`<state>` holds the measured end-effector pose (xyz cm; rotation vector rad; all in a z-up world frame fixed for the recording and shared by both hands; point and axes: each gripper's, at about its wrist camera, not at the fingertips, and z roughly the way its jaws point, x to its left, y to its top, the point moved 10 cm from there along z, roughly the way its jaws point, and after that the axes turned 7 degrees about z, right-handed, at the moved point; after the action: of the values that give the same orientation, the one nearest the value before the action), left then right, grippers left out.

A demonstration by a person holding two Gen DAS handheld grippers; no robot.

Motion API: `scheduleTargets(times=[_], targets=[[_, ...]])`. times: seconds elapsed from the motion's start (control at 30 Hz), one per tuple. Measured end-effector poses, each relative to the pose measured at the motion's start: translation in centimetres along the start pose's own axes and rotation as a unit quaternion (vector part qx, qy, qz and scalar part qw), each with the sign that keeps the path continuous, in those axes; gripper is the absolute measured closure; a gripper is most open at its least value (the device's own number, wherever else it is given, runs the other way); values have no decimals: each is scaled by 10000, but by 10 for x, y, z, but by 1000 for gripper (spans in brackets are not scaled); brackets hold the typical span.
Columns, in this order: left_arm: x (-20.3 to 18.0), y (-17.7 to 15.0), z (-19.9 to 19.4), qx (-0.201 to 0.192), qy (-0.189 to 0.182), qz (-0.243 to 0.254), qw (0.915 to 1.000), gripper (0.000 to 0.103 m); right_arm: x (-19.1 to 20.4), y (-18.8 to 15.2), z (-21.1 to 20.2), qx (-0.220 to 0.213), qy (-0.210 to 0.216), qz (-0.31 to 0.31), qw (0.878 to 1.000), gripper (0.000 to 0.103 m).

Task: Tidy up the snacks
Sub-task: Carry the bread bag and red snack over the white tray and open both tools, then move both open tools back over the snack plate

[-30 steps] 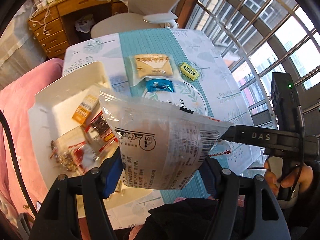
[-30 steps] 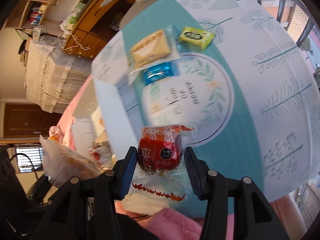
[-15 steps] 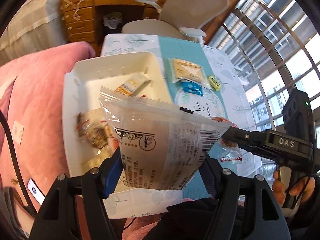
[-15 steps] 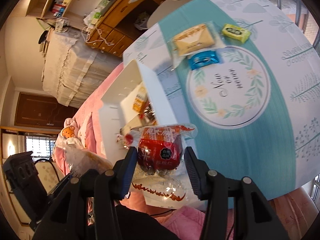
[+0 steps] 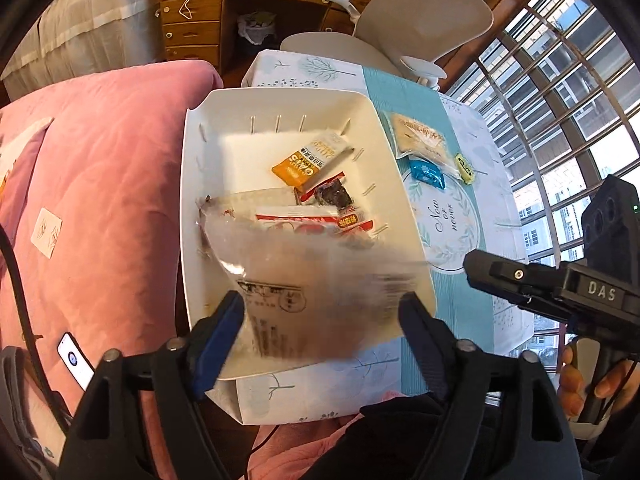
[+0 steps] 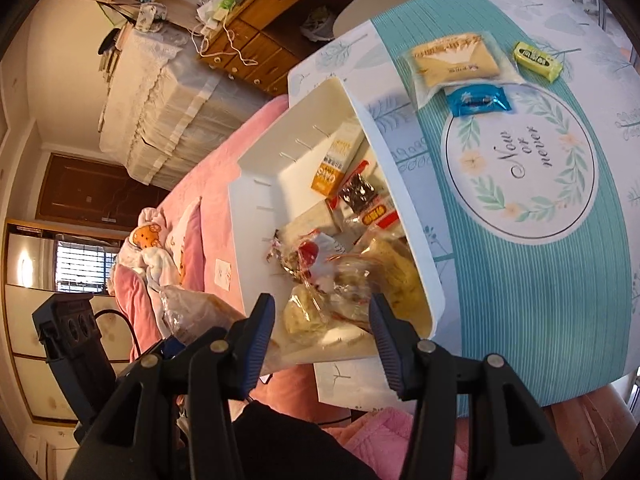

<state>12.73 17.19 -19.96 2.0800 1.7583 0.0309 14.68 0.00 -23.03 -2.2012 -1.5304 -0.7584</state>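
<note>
A pink quilt [image 5: 100,180] fills the left wrist view's left side, and beside it stands a table whose teal tablecloth [image 6: 520,280] bears a leaf wreath around the words "Now or never". A white slotted bin [image 5: 192,200] sits at the table's edge nearest the quilt, its long axis running away from the camera, with snack packets heaped inside.

Over the bin's near end is a large clear packet [image 5: 312,288], smeared by motion. Its printed back faces the camera, its broad side spans the gap between the pads, and its sealed edge points toward the bin's far end. The print is too blurred to read. The left gripper [image 5: 320,312] is spreading its jaws wide with this packet between them, and the pads no longer seem to press on it.

The right gripper [image 6: 320,316], marked "DAS" on its body, stands partly spread over the bin with nothing gripped.

On the cloth beyond the bin lie a beige biscuit packet [image 6: 456,60], a blue candy [image 6: 478,100] touching its edge, and a yellow-green candy [image 6: 538,60] just beside.
</note>
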Motion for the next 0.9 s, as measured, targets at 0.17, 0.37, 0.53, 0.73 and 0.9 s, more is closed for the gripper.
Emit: scheduleTargets(times=[0.17,0.37,0.53,0.73,0.9], targets=[[-2,4,-1,-42,-10,46,10000,14,-2,-3,3,42,-60,59,10000,53],[-14,8,5,26,-30,183,9998,14,-12,-3,1,21,-65,187,9998,53],[-32,16,11,26,-46,290,9996,14,-31,3,-5,9,-63,370,9993,53],[-63,31,19,20,-26,284,9996,14,-58,23,-20,-6,-78,449,9990,53],[-97,49,29,24,28,138,9999,14,-85,47,-37,34,-143,425,9990,53]])
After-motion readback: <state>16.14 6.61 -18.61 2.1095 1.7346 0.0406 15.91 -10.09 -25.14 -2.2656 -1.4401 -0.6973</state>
